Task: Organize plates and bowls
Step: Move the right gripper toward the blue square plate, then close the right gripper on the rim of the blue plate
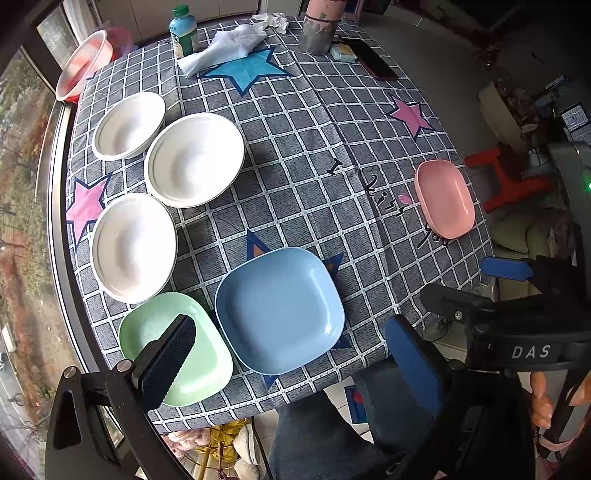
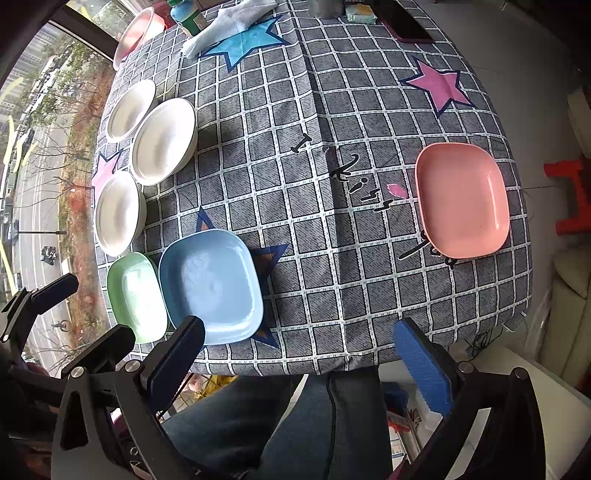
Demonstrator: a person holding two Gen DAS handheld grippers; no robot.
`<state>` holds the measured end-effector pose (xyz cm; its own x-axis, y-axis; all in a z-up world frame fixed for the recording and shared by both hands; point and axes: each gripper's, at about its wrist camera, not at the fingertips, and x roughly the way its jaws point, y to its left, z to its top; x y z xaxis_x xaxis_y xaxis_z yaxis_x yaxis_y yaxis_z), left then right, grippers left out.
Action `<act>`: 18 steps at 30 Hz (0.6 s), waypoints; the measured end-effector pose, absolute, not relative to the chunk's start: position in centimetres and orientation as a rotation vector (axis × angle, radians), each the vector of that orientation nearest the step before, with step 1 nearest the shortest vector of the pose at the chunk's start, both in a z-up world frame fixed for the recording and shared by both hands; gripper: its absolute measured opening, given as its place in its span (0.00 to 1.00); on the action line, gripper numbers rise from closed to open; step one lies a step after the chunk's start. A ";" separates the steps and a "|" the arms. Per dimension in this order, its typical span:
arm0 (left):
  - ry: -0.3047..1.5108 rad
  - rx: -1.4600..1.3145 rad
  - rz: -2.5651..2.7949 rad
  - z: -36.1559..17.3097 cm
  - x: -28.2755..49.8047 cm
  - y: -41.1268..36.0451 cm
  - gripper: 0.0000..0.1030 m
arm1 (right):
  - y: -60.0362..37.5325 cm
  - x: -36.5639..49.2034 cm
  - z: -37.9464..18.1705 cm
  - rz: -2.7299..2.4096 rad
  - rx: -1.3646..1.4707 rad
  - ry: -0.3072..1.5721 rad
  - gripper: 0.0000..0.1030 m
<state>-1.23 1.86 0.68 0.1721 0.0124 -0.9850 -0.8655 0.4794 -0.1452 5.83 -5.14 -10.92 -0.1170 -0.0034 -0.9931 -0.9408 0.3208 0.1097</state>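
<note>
A: How far is the sorting judged to be?

B: Barely begun, it would seem; nothing is seen stacked. Three white bowls [image 1: 194, 158] are laid out singly along the window side of the worktop [image 1: 303, 147], the middle one perhaps overlapping the rim of the far one, though that cannot be settled from this angle; a green plate [image 1: 207, 354] and a blue plate [image 1: 280, 308] are set just beside each other at the near edge; a pink plate [image 2: 461, 199] is left well apart at the opposite edge. All the gathering and nesting is therefore still to be done.

A: And how are the grippers held?

B: The left gripper [image 1: 291, 354] is held above the near edge, over the green and blue plates; its jaws are spread wide and nothing is grasped; one finger is seen across the green plate, but contact is not shown. The right gripper [image 2: 303, 354] is held lower and nearer the person's lap, just off the worktop's edge; its jaws are likewise parted and empty, with the pink plate framed ahead on its own side.

A: Is anything else noted?

B: A bottle [image 1: 183, 31], a white cloth [image 1: 225, 48] and a pink basin [image 1: 83, 66] are left at the far end, apart from the dishes.
</note>
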 end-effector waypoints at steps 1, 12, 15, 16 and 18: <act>1.245 -0.877 0.750 0.6 -1.2 1.9 1.00 | -5.2 5.8 -11.0 1.033 -0.925 1.444 1.00; 1.204 -0.925 0.809 -0.5 -3.5 2.0 1.00 | -5.3 4.4 -12.7 1.050 -1.002 1.468 1.00; 1.202 -0.935 0.868 -1.4 -5.2 2.6 1.00 | -5.2 4.1 -13.6 1.048 -1.023 1.470 1.00; 1.205 -0.938 0.886 -1.7 -5.9 2.8 1.00 | -5.1 3.9 -14.0 1.047 -1.035 1.471 1.00; 1.211 -0.948 0.923 -2.6 -7.1 3.0 1.00 | -4.9 3.4 -14.9 1.052 -1.063 1.474 1.00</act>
